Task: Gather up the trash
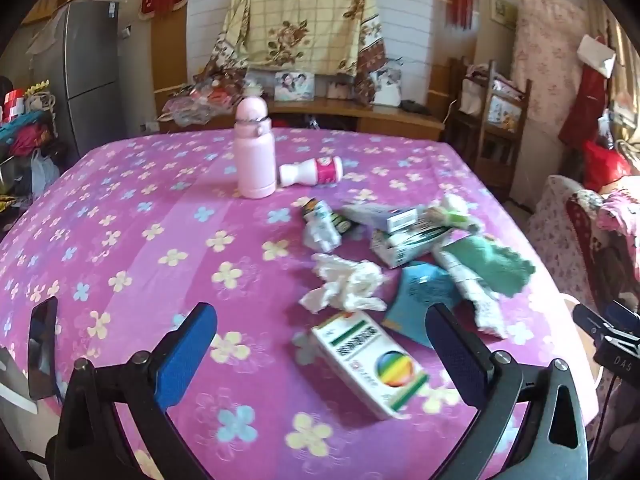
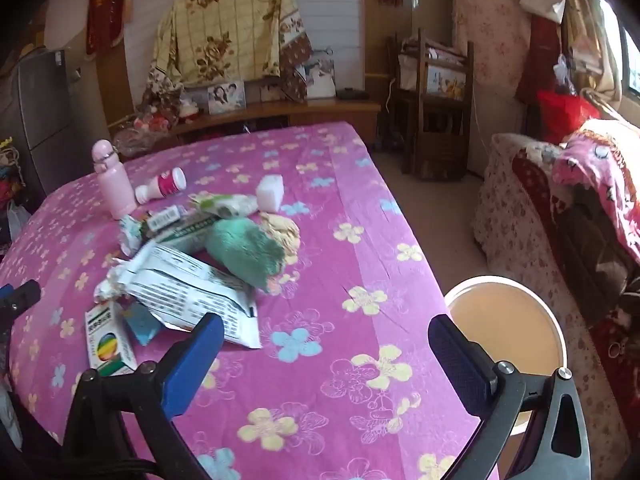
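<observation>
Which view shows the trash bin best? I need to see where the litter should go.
The right wrist view: the round white bin sits beside the table's right edge, its open mouth showing behind the right gripper. The left wrist view shows only a sliver of its rim past the table edge.

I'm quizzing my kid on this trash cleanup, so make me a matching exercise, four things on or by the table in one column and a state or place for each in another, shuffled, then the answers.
Things:
1. pink flask
2. white bottle with the pink label
3. box with the rainbow circle
4. white bin

States or places:
A. lying on its side
B. on the floor beside the table
C. standing upright
D. flat on the cloth, between the open fingers of the left gripper

Pairs: 1-C, 2-A, 3-D, 4-B
</observation>
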`<state>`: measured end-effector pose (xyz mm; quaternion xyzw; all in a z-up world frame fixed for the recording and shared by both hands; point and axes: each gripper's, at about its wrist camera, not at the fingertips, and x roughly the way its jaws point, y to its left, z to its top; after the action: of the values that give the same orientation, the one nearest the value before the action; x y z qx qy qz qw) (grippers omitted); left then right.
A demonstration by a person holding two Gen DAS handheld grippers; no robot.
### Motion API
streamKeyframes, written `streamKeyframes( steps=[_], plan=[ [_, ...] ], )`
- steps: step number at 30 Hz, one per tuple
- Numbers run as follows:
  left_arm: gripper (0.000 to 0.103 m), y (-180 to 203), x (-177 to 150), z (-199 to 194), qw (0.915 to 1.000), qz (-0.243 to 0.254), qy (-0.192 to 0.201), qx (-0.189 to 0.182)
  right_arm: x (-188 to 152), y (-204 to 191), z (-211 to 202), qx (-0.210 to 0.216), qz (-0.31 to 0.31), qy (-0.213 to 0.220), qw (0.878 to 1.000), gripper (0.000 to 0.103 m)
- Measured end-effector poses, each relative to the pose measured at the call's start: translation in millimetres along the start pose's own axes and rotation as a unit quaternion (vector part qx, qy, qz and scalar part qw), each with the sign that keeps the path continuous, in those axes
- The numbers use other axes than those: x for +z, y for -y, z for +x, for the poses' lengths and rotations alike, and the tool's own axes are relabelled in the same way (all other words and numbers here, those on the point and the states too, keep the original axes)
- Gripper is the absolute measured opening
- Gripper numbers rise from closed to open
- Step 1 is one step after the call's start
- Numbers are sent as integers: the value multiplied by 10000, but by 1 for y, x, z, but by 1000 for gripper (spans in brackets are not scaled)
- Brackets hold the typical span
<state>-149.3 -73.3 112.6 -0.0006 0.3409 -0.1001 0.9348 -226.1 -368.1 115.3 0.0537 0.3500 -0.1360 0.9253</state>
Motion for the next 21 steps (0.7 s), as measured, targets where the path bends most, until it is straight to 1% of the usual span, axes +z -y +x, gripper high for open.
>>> streamKeyframes(
  steps=[6, 9, 13, 21],
  plan=[
    [103, 15, 2, -22, 9996, 49, 258, -139, 5, -14, -27, 146, 15, 296, 9995, 103],
    [103, 19, 2, -28, 9993, 63, 327, -169, 7, -20, -36, 125, -59, 424, 9990, 103],
    [103, 22, 1, -33, 9990, 77, 397, -177, 11, -23, -45, 141, -100, 491, 9986, 103],
    [103, 26, 1, -40, 9985, 119, 496, -204, 14, -23, -61, 231, 24, 769, 9968, 103]
  ],
)
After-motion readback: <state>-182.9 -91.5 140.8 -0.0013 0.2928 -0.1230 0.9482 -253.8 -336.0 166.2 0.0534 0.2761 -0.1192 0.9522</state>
